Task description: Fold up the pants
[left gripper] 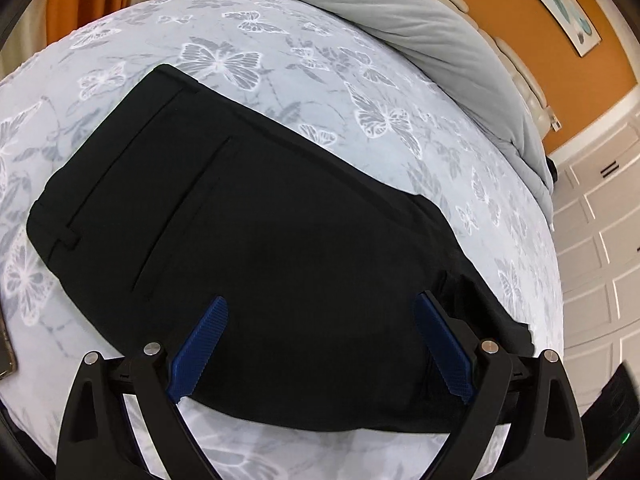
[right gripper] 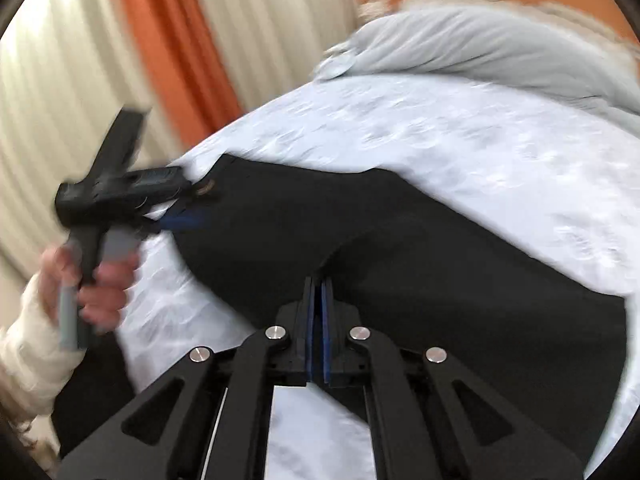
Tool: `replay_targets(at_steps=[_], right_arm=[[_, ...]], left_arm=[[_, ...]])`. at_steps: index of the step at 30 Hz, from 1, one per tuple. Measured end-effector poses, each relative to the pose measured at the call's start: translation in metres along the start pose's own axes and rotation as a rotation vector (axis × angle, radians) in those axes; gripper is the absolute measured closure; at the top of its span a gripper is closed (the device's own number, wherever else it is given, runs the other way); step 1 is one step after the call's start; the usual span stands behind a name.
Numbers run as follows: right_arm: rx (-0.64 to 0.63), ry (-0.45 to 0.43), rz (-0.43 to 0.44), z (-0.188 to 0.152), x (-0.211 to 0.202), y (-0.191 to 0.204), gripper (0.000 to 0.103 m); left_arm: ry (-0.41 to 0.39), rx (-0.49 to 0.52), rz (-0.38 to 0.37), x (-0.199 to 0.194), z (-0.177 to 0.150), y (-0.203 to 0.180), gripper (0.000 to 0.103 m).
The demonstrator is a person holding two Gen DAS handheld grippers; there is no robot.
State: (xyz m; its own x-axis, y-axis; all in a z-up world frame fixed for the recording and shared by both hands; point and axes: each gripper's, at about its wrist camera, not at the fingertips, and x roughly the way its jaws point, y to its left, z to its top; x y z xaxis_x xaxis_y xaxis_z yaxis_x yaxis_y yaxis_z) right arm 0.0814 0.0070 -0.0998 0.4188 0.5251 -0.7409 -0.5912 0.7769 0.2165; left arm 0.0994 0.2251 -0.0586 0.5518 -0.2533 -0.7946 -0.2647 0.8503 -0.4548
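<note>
Black pants (left gripper: 248,232) lie folded on the butterfly-print bed sheet (left gripper: 320,92), waistband and back pocket toward the upper left. My left gripper (left gripper: 320,312) is open, its blue pads (left gripper: 200,344) spread wide just above the near part of the pants. In the right wrist view the pants (right gripper: 420,240) show blurred. My right gripper (right gripper: 319,284) is shut on a fold of the black fabric. The left gripper (right gripper: 188,216) shows there at the left edge of the pants, held by a hand.
A grey duvet (left gripper: 440,40) is bunched along the far side of the bed. Orange and cream curtains (right gripper: 120,60) hang behind. White panelled doors (left gripper: 600,240) stand to the right. A dark object (left gripper: 6,344) lies at the left edge of the bed.
</note>
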Motion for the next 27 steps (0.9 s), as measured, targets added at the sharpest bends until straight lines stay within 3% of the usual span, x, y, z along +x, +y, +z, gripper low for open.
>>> replay_targets(at_steps=[2,6,7,8,9,13,17,23,25,27], right_arm=[[-0.018,0.128,-0.114,-0.017,0.037,-0.008,0.099],[0.073,0.018,-0.060,-0.003,-0.020,-0.025,0.090],[0.095,-0.036,-0.057,-0.003,-0.040,-0.033,0.068],[0.133,-0.100,-0.091,-0.003,-0.065,-0.042,0.037],[0.166,-0.145,-0.136,-0.006,-0.083,-0.054,0.030],[0.323,-0.153,-0.279,-0.024,-0.124,-0.109,0.031],[0.585,-0.071,-0.368,-0.064,-0.142,-0.179,0.037],[0.761,-0.016,-0.242,-0.107,-0.133,-0.219,0.042],[0.776,0.003,-0.188,-0.110,-0.116,-0.221,0.042],[0.730,-0.005,-0.220,-0.103,-0.106,-0.216,0.043]], left_arm=[[0.011,-0.012,0.006,0.005,0.001,0.001,0.010],[0.053,-0.028,-0.029,0.009,-0.003,0.002,0.011],[0.059,-0.016,-0.035,0.010,-0.004,0.000,0.011],[0.060,-0.002,-0.034,0.010,-0.005,-0.002,0.010],[0.059,0.009,-0.033,0.010,-0.006,-0.006,0.010],[0.087,0.064,-0.072,0.014,-0.015,-0.023,0.010],[0.133,0.167,-0.105,0.023,-0.036,-0.058,0.010],[0.217,0.283,-0.121,0.058,-0.071,-0.114,0.010],[0.214,0.309,-0.036,0.077,-0.080,-0.124,0.012],[0.187,0.347,0.051,0.090,-0.085,-0.129,0.013]])
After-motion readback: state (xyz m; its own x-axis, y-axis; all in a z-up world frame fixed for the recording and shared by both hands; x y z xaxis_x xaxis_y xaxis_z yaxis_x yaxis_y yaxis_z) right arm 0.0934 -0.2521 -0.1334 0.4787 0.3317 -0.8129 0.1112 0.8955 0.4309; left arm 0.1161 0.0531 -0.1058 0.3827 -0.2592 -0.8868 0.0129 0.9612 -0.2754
